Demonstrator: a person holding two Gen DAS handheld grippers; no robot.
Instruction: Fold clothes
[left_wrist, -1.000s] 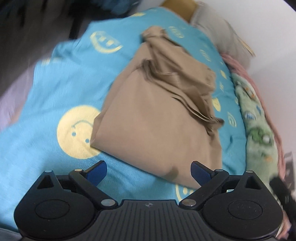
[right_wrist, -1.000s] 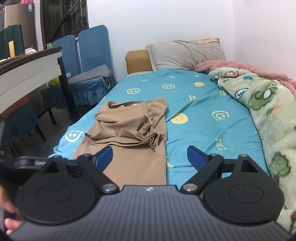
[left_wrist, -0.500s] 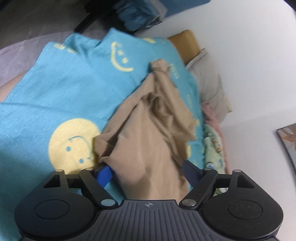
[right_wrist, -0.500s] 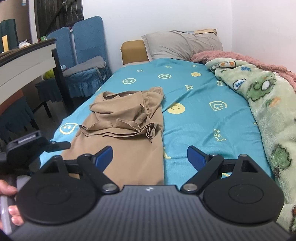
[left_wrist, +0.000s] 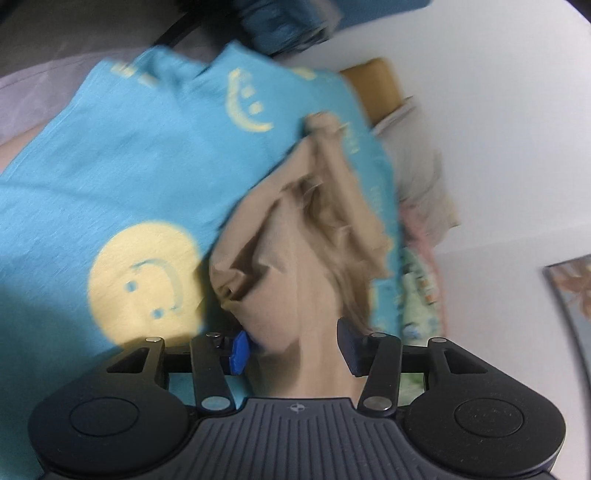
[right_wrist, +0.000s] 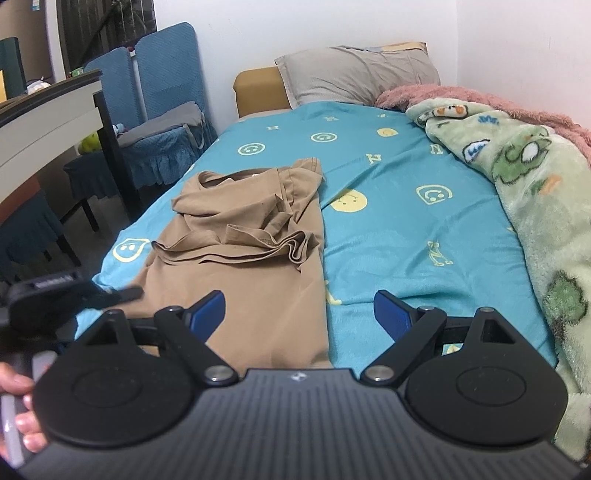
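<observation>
A tan shirt lies partly folded on the blue smiley bedsheet, its sleeves bunched across the middle. In the left wrist view the shirt fills the centre and its near hem corner sits between the blue fingers of my left gripper, whose jaws are partly closed around the cloth with a gap still showing. My right gripper is open and empty, hovering over the shirt's near hem. The left gripper body shows at the left of the right wrist view.
A green cartoon blanket and a pink one lie along the bed's right side. A grey pillow is at the head. Blue chairs and a table stand left of the bed.
My left gripper has come down to the shirt's near left hem corner and its jaws have narrowed around the cloth. My right gripper has moved slightly closer to the hem.
</observation>
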